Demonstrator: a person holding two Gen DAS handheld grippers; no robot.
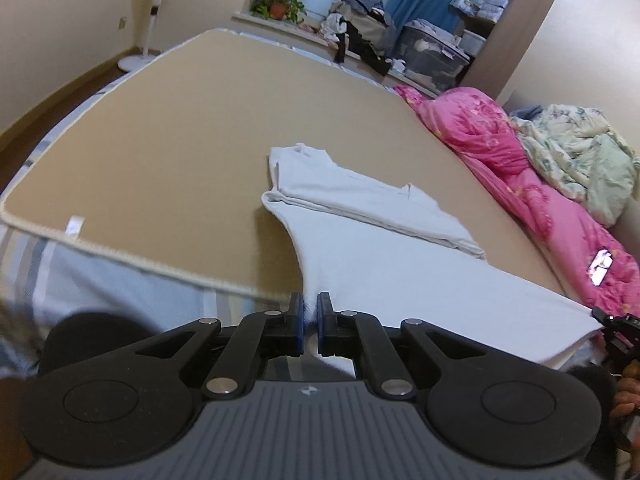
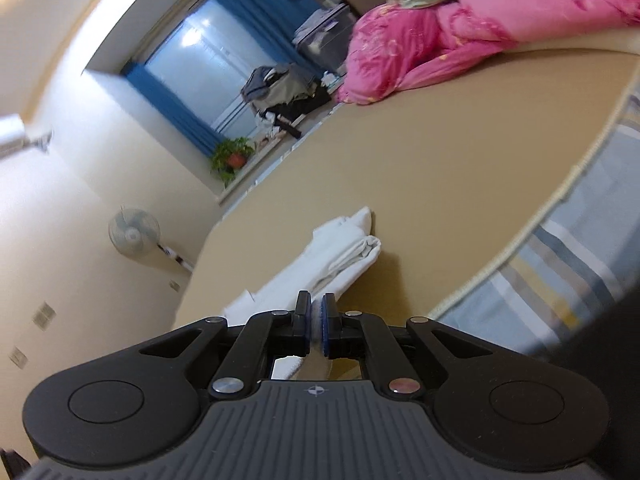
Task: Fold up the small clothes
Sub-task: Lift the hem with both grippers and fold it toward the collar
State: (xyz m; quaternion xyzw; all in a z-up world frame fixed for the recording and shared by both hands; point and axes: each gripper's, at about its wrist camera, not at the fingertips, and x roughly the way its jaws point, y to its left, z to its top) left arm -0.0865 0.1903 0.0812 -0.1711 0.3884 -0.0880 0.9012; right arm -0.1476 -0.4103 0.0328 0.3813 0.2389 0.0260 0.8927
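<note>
I have both grippers clamped on the near hem of the white T-shirt point(image 1: 360, 216). The left gripper point(image 1: 311, 312) pinches 1 corner, the right gripper point(image 2: 316, 312) the other, cloth showing between each pair of blue pads. The shirt's far part lies folded on the tan mattress point(image 1: 160, 140), near the pink quilt point(image 1: 500, 148).

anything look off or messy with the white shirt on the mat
Nothing damaged or spilled. The white shirt is only part folded: its far end lies doubled on the tan mat, while its near edge is lifted, pinched by both grippers' jaws.
</note>
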